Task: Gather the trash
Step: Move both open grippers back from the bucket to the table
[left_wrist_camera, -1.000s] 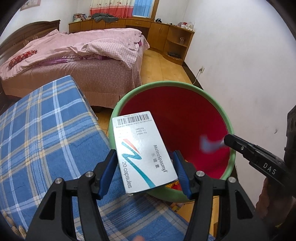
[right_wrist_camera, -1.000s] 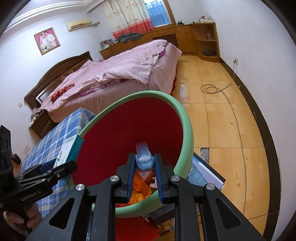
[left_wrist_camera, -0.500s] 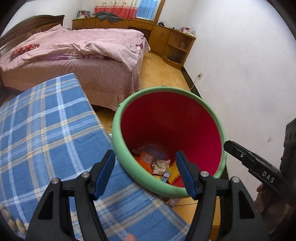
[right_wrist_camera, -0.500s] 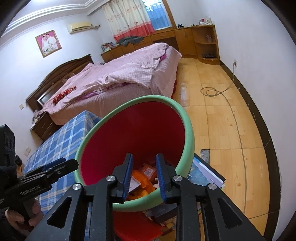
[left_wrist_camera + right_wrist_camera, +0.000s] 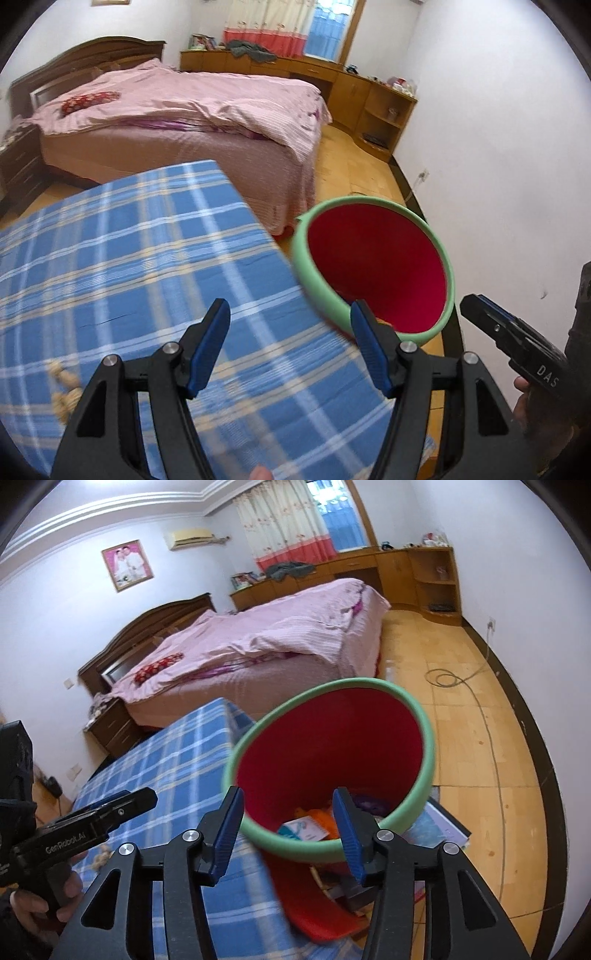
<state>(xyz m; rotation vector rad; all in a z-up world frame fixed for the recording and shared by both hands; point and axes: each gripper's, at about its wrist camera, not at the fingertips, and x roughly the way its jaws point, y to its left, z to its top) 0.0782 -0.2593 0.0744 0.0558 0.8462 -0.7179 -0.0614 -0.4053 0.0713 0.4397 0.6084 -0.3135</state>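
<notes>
A red bin with a green rim (image 5: 373,266) (image 5: 424,738) stands on the floor beside a table with a blue plaid cloth (image 5: 122,266) (image 5: 177,760). Inside it lie a white and teal medicine box (image 5: 304,829), orange scraps and other litter. My left gripper (image 5: 291,317) is open and empty above the table's edge, left of the bin. My right gripper (image 5: 288,806) hangs over the bin's near rim, its jaws opening with nothing between them. Each gripper shows in the other's view, the left gripper (image 5: 122,805) and the right gripper (image 5: 480,306).
A bed with pink bedding (image 5: 177,107) (image 5: 280,638) fills the room behind. Wooden cabinets (image 5: 369,99) line the far wall. A cable (image 5: 448,677) lies coiled on the wooden floor. Small beige crumbs (image 5: 64,387) lie on the cloth at the left. Flat items lie under the bin (image 5: 439,827).
The left gripper let go of the medicine box and the right one its pale blue piece; both now lie in the bin. Both grippers rose and drew back; the right jaws spread wider.
</notes>
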